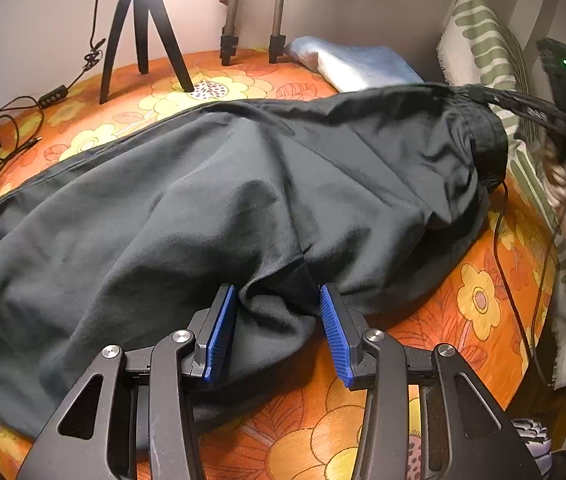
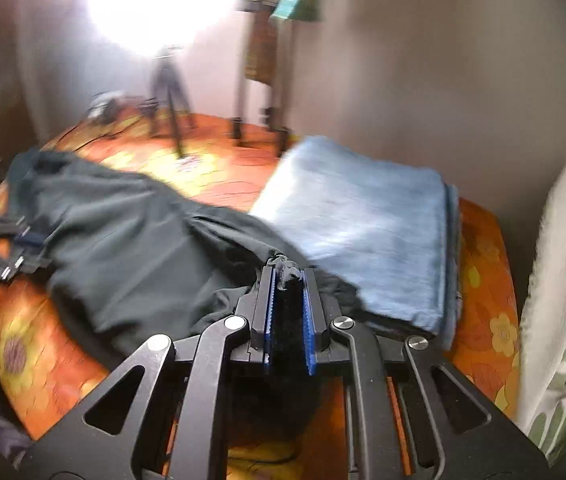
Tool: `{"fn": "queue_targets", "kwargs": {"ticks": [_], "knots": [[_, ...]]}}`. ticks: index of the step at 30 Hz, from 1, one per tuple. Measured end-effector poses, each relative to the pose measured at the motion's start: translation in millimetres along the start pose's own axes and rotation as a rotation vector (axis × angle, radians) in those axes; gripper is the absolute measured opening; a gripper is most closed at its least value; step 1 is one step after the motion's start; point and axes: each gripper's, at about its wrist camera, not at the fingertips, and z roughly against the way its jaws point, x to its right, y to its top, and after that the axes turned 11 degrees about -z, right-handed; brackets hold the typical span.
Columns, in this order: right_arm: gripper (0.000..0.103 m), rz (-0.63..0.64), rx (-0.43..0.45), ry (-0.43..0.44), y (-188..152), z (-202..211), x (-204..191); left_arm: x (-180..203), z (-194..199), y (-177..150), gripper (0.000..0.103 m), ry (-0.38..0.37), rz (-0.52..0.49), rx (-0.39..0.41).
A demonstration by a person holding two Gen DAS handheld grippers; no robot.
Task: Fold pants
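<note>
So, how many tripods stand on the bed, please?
2. A black tripod stands at the back left under the bright lamp; a grey tripod stands right of it, beside the folded jeans. Others may be hidden outside the views.

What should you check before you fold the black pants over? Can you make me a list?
1. Right gripper has hold of the pants: ok. Its pads are clamped on a bunch of the dark cloth.
2. Left gripper has hold too: not ok. Cloth sits between its blue pads, but the right pad shows a gap.
3. Pants lie flat: not ok. They are rumpled and humped up in the middle.
4. Folded blue cloth is out of the way: not ok. The pants lie against its edge.
5. Cable on the bedspread is clear of the pants: cannot tell. It runs in right beside the waistband end.
</note>
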Motion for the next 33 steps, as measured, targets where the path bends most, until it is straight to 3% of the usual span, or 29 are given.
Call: {"fn": "queue_targets", "kwargs": {"ticks": [5,7,8,9,11,13,15,18,23,27,33], "knots": [[0.015,-0.116,-0.044,0.013,5,-31,37,-2,-3,-2,0.042,-0.002,0.004,-0.014],[0.028,-0.165,-0.040,-0.036,7,-39,49,-2,-4,-2,0.042,-0.001,0.006,-0.017],[0.042,-0.206,-0.039,-0.057,7,-40,58,-2,-4,-2,0.042,-0.001,0.006,-0.015],[0.049,-0.246,-0.030,-0.051,5,-38,67,-2,-3,-2,0.042,0.000,0.004,-0.013],[0.054,-0.333,-0.029,0.007,-4,-27,82,-2,2,-2,0.042,0.004,-0.001,0.000],[0.066,-0.401,-0.039,0.067,-22,-13,91,-5,13,-5,0.042,0.003,0.003,0.020],[0.088,-0.441,-0.050,0.123,-42,-2,93,-9,27,-10,0.042,0.011,0.011,0.037],[0.089,-0.453,-0.109,0.173,-66,-2,85,-23,52,-24,0.042,0.035,0.035,0.059],[0.089,-0.441,-0.179,0.163,-86,-22,71,-45,76,-59,0.042,0.061,0.118,0.057],[0.089,-0.467,-0.186,0.197,-87,-32,68,-45,74,-73,0.042,0.063,0.122,0.039],[0.089,-0.431,-0.228,0.217,-87,-42,51,-29,59,-83,0.042,0.008,0.111,0.011]]}}
